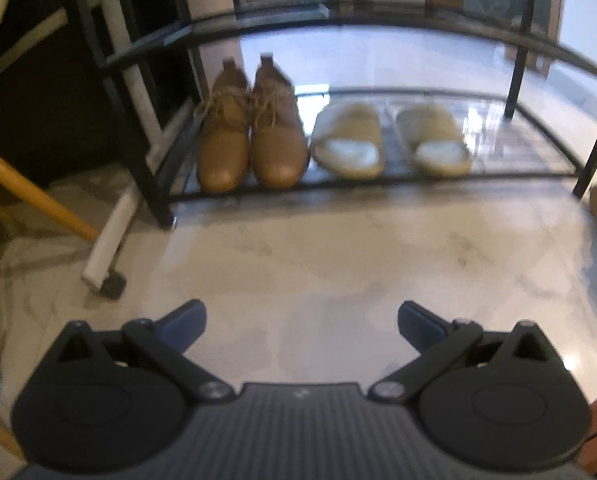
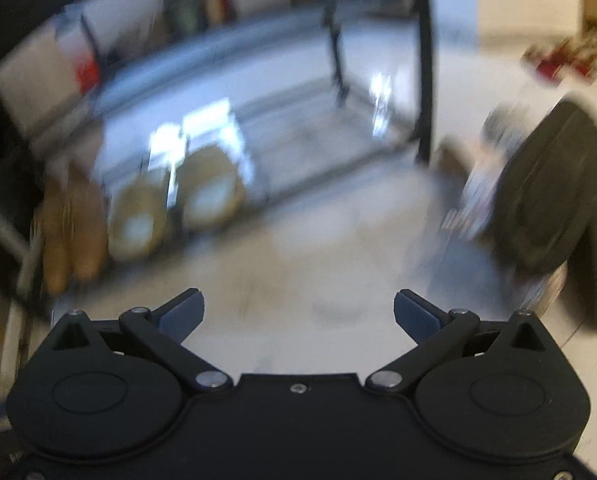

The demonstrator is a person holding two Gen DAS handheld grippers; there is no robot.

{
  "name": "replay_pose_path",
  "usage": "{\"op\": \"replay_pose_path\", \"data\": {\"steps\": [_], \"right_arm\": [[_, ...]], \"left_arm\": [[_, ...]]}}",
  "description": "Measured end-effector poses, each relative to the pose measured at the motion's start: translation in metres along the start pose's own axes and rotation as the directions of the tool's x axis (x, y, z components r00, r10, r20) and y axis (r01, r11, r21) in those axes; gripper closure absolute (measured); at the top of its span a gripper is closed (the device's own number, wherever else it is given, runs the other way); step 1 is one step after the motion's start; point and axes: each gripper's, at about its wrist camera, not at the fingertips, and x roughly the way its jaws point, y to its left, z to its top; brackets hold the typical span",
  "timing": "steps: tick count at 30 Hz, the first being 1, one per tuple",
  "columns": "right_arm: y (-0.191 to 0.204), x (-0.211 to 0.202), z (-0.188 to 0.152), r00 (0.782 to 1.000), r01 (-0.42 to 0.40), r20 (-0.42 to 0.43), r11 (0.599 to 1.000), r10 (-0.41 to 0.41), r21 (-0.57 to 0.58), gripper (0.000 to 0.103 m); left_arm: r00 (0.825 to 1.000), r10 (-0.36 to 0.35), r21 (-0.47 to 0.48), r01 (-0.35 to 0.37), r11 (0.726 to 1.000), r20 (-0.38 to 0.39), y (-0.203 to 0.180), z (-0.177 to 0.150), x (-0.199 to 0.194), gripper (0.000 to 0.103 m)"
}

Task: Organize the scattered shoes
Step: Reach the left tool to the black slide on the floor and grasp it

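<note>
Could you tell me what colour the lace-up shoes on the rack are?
Tan brown lace-up shoes, clearest in the left wrist view.

Floor: a glossy pale marble-patterned floor (image 1: 318, 248) is reflecting daylight.
Furniture: a black metal-framed rack with glass shelves (image 1: 378, 16) is standing on it.
Left side: a slanted orange wooden pole (image 1: 34, 192) is leaning beside a white tube (image 1: 110, 236).
Right wrist view: heavily blurred.
</note>
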Motion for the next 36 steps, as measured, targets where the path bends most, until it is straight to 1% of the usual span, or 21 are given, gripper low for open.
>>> {"op": "replay_pose_path", "data": {"steps": [2,3,5,6,7,8,10,12,14,15,16,19,20,21,23,25,27,30,32,35,36], "right_arm": [[-0.007,-0.018,0.008,0.995,0.004,0.099,0.999,-0.007,0.032,0.000],[-0.009,-0.021,0.009,0.993,0.002,0.119,0.999,-0.007,0.041,0.000],[-0.020,-0.044,0.016,0.969,-0.012,0.248,0.995,-0.013,0.096,0.000],[-0.022,-0.047,0.016,0.964,-0.013,0.265,0.995,-0.014,0.098,0.000],[-0.024,-0.057,0.017,0.945,-0.018,0.326,0.995,-0.016,0.101,0.000],[-0.025,-0.070,0.018,0.916,-0.023,0.402,0.996,-0.016,0.091,0.000],[-0.026,-0.084,0.017,0.883,-0.026,0.469,0.997,-0.010,0.070,0.000],[-0.023,-0.106,0.010,0.798,-0.031,0.603,0.999,0.019,0.009,0.000],[-0.023,-0.117,0.007,0.739,-0.033,0.672,0.999,0.046,-0.032,0.000],[-0.022,-0.123,0.005,0.703,-0.028,0.709,0.998,0.061,-0.057,0.000],[-0.020,-0.129,0.000,0.625,0.002,0.776,0.994,0.083,-0.108,0.000],[-0.017,-0.136,0.001,0.565,0.065,0.822,0.989,0.071,-0.130,0.000],[-0.019,-0.138,0.002,0.552,0.071,0.831,0.989,0.070,-0.130,0.000],[-0.021,-0.139,0.004,0.541,0.074,0.838,0.989,0.068,-0.129,0.000],[-0.027,-0.142,0.009,0.537,0.059,0.841,0.992,0.065,-0.115,0.000],[-0.032,-0.141,0.013,0.555,0.033,0.829,0.995,0.063,-0.098,0.000],[-0.036,-0.140,0.015,0.573,-0.029,0.815,0.996,0.087,-0.086,0.000],[-0.038,-0.148,0.005,0.546,-0.069,0.830,0.993,0.118,-0.096,0.000],[-0.040,-0.148,0.003,0.522,-0.070,0.844,0.993,0.121,-0.099,0.000],[-0.041,-0.142,0.002,0.534,-0.063,0.837,0.993,0.117,-0.099,0.000],[-0.041,-0.139,0.002,0.540,-0.061,0.834,0.994,0.114,-0.096,0.000]], "left_arm": [[1.000,0.006,0.024,-0.007,1.000,0.026,-0.012,0.005,-0.001,0.001],[0.999,0.009,0.036,-0.011,0.999,0.039,-0.018,0.007,-0.002,0.001],[0.998,0.015,0.060,-0.019,0.998,0.065,-0.030,0.012,-0.003,0.001],[0.997,0.017,0.071,-0.023,0.997,0.078,-0.036,0.014,-0.003,0.001],[0.996,0.020,0.083,-0.027,0.996,0.091,-0.042,0.016,-0.004,0.001],[0.995,0.015,0.091,-0.024,0.996,0.097,-0.048,0.019,-0.004,0.001],[0.996,-0.039,0.092,0.031,0.995,0.083,-0.069,0.031,0.003,0.001],[0.991,-0.106,0.092,0.098,0.991,0.079,-0.086,0.041,0.008,0.001],[0.983,-0.154,0.112,0.143,0.983,0.096,-0.105,0.049,0.010,0.001],[0.979,-0.178,0.128,0.164,0.978,0.101,-0.113,0.054,0.012,0.001],[0.975,-0.201,0.149,0.186,0.971,0.097,-0.122,0.058,0.014,0.001],[0.958,-0.275,0.187,0.258,0.948,0.077,-0.148,0.072,0.022,0.001],[0.950,-0.304,0.188,0.287,0.939,0.067,-0.155,0.076,0.024,0.001],[0.935,-0.351,0.185,0.336,0.923,0.048,-0.163,0.081,0.028,0.001],[0.893,-0.450,0.203,0.439,0.875,0.012,-0.181,0.089,0.033,0.001],[0.862,-0.507,0.277,0.483,0.831,0.020,-0.201,0.092,0.033,0.001],[0.838,-0.544,0.399,0.485,0.778,0.043,-0.221,0.094,0.030,0.001],[0.818,-0.573,0.533,0.465,0.707,0.046,-0.248,0.095,0.026,0.001],[0.786,-0.618,0.542,0.512,0.666,0.017,-0.263,0.099,0.030,0.001],[0.738,-0.673,0.505,0.565,0.653,0.045,-0.274,0.101,0.029,0.001],[0.716,-0.695,0.492,0.584,0.646,0.063,-0.278,0.102,0.031,0.001]]}}
